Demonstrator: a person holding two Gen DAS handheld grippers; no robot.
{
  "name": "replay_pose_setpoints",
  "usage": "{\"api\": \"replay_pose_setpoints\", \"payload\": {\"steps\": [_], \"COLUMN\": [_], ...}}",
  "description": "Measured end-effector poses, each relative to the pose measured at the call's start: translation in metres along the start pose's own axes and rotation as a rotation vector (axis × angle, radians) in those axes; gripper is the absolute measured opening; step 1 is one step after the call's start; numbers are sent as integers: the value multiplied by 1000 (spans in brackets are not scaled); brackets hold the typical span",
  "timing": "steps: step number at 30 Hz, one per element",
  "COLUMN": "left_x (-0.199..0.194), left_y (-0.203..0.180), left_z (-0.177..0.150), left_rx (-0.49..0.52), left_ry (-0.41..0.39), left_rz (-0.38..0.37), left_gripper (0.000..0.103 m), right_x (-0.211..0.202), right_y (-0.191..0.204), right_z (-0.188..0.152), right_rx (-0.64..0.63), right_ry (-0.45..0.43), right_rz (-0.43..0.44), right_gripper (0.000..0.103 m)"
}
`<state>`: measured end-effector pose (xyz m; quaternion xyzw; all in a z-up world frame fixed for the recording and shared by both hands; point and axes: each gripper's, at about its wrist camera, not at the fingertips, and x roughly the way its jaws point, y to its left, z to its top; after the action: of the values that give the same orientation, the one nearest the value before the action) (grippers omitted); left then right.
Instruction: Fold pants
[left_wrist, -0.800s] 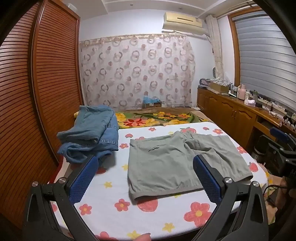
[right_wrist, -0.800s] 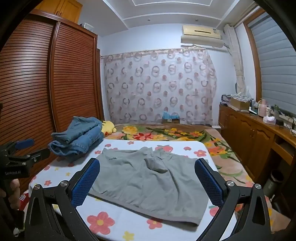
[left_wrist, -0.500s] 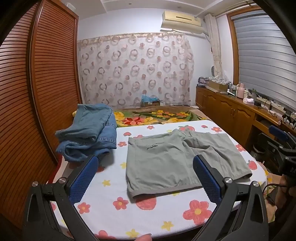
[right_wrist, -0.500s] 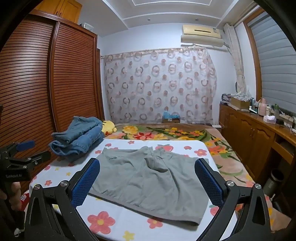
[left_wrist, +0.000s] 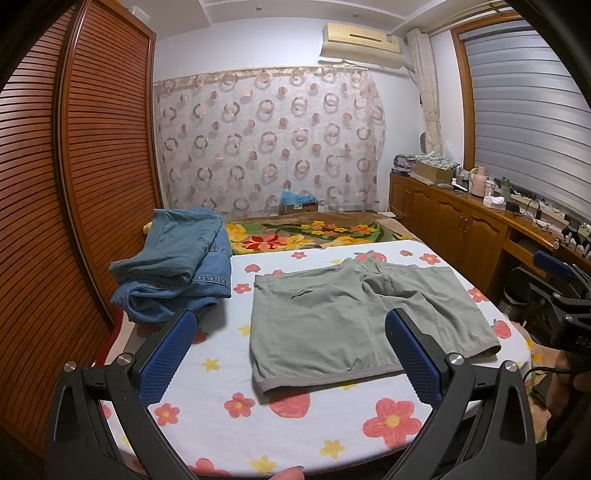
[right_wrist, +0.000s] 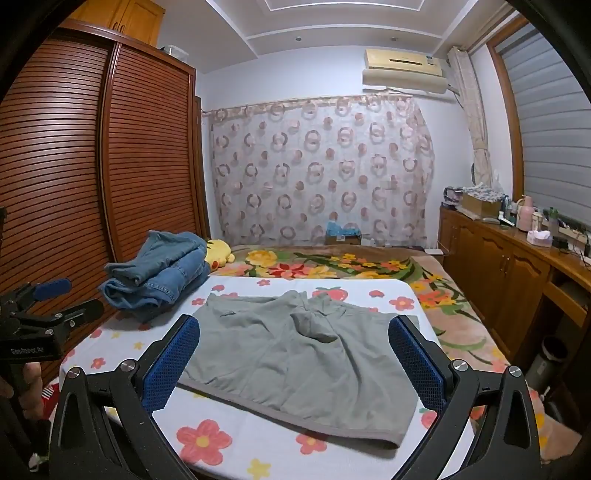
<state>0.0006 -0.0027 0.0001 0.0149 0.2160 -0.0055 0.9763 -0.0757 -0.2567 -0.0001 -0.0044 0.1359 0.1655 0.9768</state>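
Observation:
Grey-green shorts (left_wrist: 354, 317) lie spread flat on a white floral-print table (left_wrist: 229, 413), waistband toward me, both legs pointing away. They also show in the right wrist view (right_wrist: 295, 354). My left gripper (left_wrist: 291, 350) is open and empty, held back above the table's near edge, in front of the shorts' left side. My right gripper (right_wrist: 295, 358) is open and empty, held above the near edge, in front of the shorts' waistband. Each gripper shows at the edge of the other's view: the right one (left_wrist: 561, 295), the left one (right_wrist: 40, 314).
A pile of blue denim clothes (left_wrist: 177, 266) sits on the table's far left corner. A wooden louvred wardrobe (left_wrist: 74, 184) runs along the left. A bed with a floral blanket (left_wrist: 306, 232) lies behind the table. Wooden cabinets (left_wrist: 461, 225) with clutter line the right wall.
Both grippers stay open and nearly still. The left wrist view has drifted slightly, so the shorts sit a little lower and left in it.

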Motion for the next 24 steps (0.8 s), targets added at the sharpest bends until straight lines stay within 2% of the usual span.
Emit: {"api": "replay_pose_setpoints", "payload": {"steps": [24], "left_x": [-3], "left_y": [-2], "left_z": [-1], "left_rx": [-1], "left_ry": [-3], "left_rz": [-1], "left_gripper": [102], "right_x": [0], "right_y": [3], "right_z": [1], "right_rx": [-8], "right_ry": [-4], "right_rz": [-9], "right_gripper": [102]}}
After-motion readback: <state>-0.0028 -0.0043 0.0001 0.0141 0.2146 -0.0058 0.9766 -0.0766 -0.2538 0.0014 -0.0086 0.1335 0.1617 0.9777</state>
